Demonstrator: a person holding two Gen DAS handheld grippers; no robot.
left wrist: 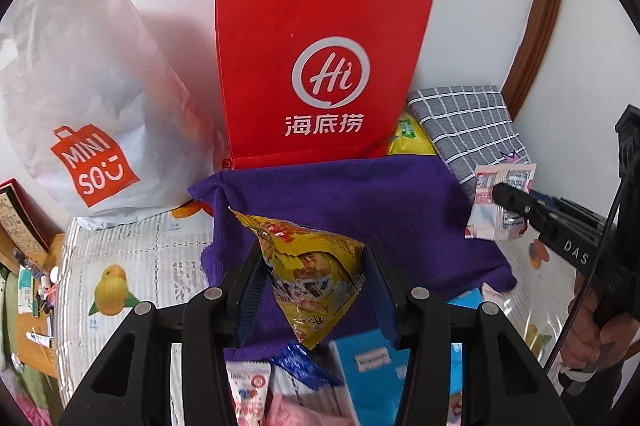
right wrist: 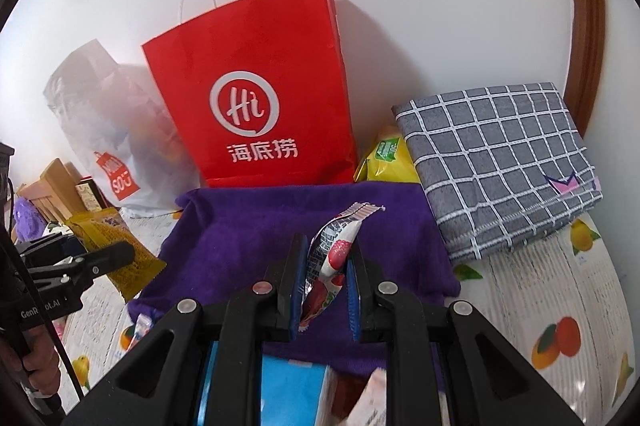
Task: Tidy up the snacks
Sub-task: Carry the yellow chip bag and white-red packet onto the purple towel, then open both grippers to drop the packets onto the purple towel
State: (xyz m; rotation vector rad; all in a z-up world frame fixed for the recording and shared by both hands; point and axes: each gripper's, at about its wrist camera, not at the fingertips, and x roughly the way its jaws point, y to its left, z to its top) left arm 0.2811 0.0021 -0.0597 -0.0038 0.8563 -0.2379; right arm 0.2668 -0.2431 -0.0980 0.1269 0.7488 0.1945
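My left gripper (left wrist: 316,290) is shut on a yellow snack packet (left wrist: 312,266), held above the purple cloth (left wrist: 360,202). My right gripper (right wrist: 326,286) is shut on a small red-and-white snack sachet (right wrist: 334,254), also over the purple cloth (right wrist: 248,226). Each gripper shows in the other's view: the right gripper (left wrist: 504,196) with its sachet (left wrist: 496,202) at the right, the left one (right wrist: 116,252) with its yellow packet (right wrist: 120,254) at the left. A red paper bag (left wrist: 320,66) with white handles stands upright behind the cloth against the wall.
A white plastic shopping bag (left wrist: 80,98) leans left of the red bag. A folded grey checked cloth (right wrist: 500,162) and a yellow pack (right wrist: 388,158) lie at the right. Blue boxes (left wrist: 372,370) and pink sachets (left wrist: 248,386) lie near me on the fruit-print tablecloth (left wrist: 132,258).
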